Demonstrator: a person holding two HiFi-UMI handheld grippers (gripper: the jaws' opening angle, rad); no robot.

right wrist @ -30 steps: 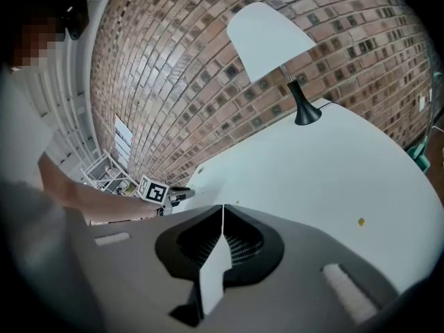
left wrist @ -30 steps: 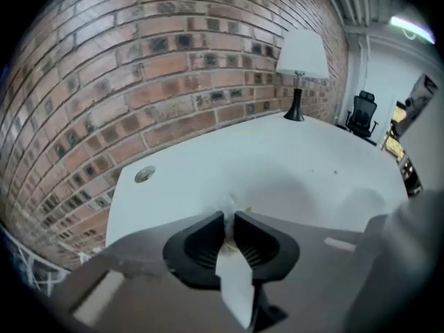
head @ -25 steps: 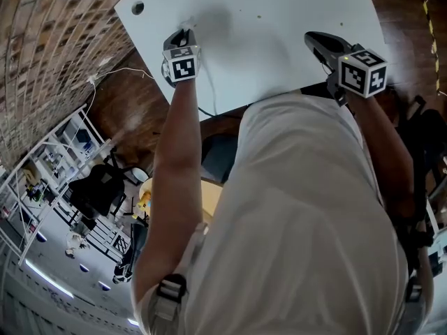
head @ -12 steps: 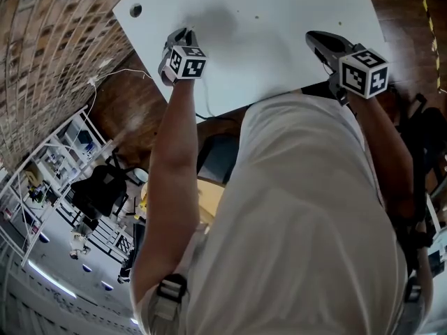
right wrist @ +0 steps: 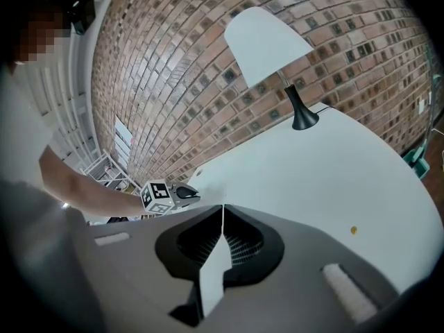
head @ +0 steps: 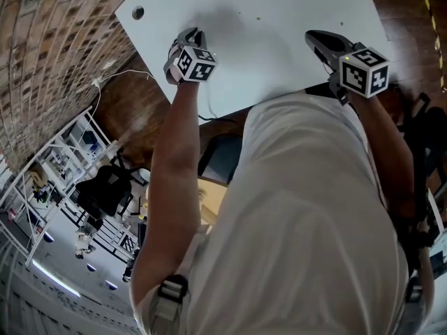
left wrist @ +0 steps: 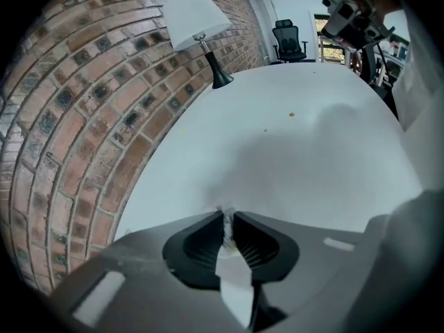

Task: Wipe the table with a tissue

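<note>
My left gripper [head: 187, 36] points steeply down at the near left part of the white table [head: 279, 40]. In the left gripper view its jaws [left wrist: 227, 215] have just been closing and pinch a small crumpled scrap of white tissue [left wrist: 225, 229] against the tabletop. My right gripper [head: 316, 40] hovers over the table's near right edge. In its own view the right gripper [right wrist: 223, 210] is shut, with nothing between the jaws. A small yellow crumb [left wrist: 292, 114] lies further out on the table, also seen as a speck [right wrist: 353, 231] from the right.
A lamp with a white shade [left wrist: 198, 23] and black base stands at the table's far end by the brick wall [left wrist: 76, 116]. A round cable hole [head: 137, 11] sits near the table's left corner. An office chair [left wrist: 288, 30] stands beyond the table.
My left gripper has rolled about its own axis and slid a little to the right along the table, with the tissue still in it. The right gripper has stayed put.
</note>
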